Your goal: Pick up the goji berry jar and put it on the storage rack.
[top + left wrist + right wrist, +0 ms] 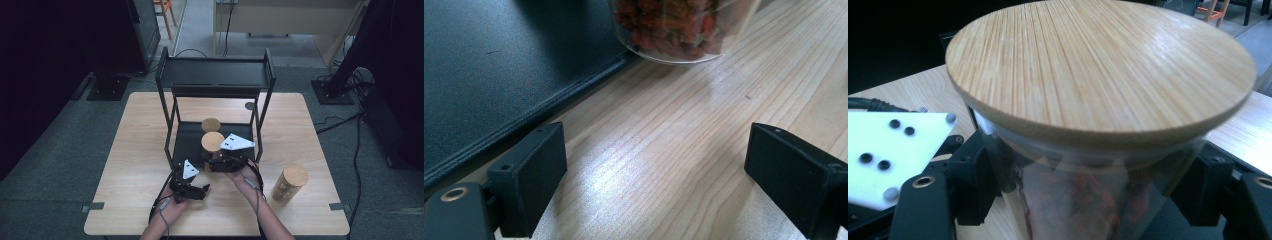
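A glass jar (212,142) with a bamboo lid (1098,65) and red contents stands at the front edge of the black shelf's lower tray (186,142). My right gripper (216,161) is shut on its glass body, one jaw on each side (1090,185). In the left gripper view the same jar (674,30) shows its bottom where the tray (489,70) meets the wood. My left gripper (200,191) is lower on the table, to the left of the jar. It is open over bare wood (654,170), short of the jar.
A second lidded jar (210,125) stands farther back on the lower tray. A third jar (290,182) stands on the table (135,150) at the right front. The shelf's upper tier (215,75) overhangs the back. The left gripper's white dotted plate (893,150) lies beside the held jar.
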The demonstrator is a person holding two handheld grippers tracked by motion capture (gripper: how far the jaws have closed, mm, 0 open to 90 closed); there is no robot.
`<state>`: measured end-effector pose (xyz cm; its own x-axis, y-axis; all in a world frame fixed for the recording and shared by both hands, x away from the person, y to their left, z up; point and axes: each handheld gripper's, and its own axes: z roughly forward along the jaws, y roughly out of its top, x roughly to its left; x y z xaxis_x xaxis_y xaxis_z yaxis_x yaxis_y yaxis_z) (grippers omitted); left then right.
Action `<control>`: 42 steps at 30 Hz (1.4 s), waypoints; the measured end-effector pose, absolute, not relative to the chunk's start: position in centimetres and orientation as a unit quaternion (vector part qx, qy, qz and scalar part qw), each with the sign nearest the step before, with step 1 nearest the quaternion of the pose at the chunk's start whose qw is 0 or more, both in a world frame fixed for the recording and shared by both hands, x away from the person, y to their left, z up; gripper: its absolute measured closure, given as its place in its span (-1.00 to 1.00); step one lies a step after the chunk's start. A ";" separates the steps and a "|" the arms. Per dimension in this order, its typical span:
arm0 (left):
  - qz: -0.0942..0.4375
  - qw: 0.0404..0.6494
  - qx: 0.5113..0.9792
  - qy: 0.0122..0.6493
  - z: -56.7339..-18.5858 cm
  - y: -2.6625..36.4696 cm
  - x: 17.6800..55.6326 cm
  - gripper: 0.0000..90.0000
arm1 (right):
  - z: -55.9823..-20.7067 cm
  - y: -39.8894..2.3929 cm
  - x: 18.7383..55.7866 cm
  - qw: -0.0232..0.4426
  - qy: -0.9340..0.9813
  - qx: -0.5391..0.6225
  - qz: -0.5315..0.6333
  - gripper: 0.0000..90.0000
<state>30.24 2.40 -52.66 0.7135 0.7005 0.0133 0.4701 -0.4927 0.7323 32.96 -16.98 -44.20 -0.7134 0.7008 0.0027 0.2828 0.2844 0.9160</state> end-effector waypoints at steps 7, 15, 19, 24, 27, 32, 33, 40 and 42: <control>0.156 0.367 0.850 0.345 -52.7 2.4 30.2 -0.77 | -44.4 -16.6 33.6 0.204 0.768 0.326 0.512 -0.44; 0.156 0.367 0.850 0.345 -52.7 2.4 30.3 -0.77 | -44.5 -16.1 34.2 0.202 0.767 0.329 0.513 -0.44; 0.157 0.367 0.850 0.344 -52.7 2.4 30.3 -0.77 | -44.4 -15.9 34.5 0.207 0.767 0.328 0.511 -0.44; 0.156 0.367 0.850 0.344 -52.7 2.4 30.3 -0.77 | -44.3 -15.5 34.9 0.210 0.766 0.329 0.511 -0.44; 0.157 0.368 0.849 0.345 -52.7 2.4 30.2 -0.77 | -44.3 -15.3 35.1 0.212 0.767 0.329 0.509 -0.44; 0.157 0.368 0.849 0.345 -52.7 2.4 30.3 -0.77 | -44.4 -14.9 35.6 0.222 0.763 0.333 0.508 -0.44; 0.158 0.368 0.849 0.345 -52.7 2.4 30.3 -0.77 | -44.4 -14.9 35.7 0.223 0.762 0.335 0.508 -0.44; 0.157 0.367 0.850 0.344 -52.7 2.4 30.3 -0.77 | -44.4 -14.4 36.4 0.225 0.760 0.340 0.507 -0.44; 0.157 0.368 0.849 0.345 -52.7 2.4 30.2 -0.77 | -44.4 -14.3 36.5 0.226 0.760 0.342 0.505 -0.44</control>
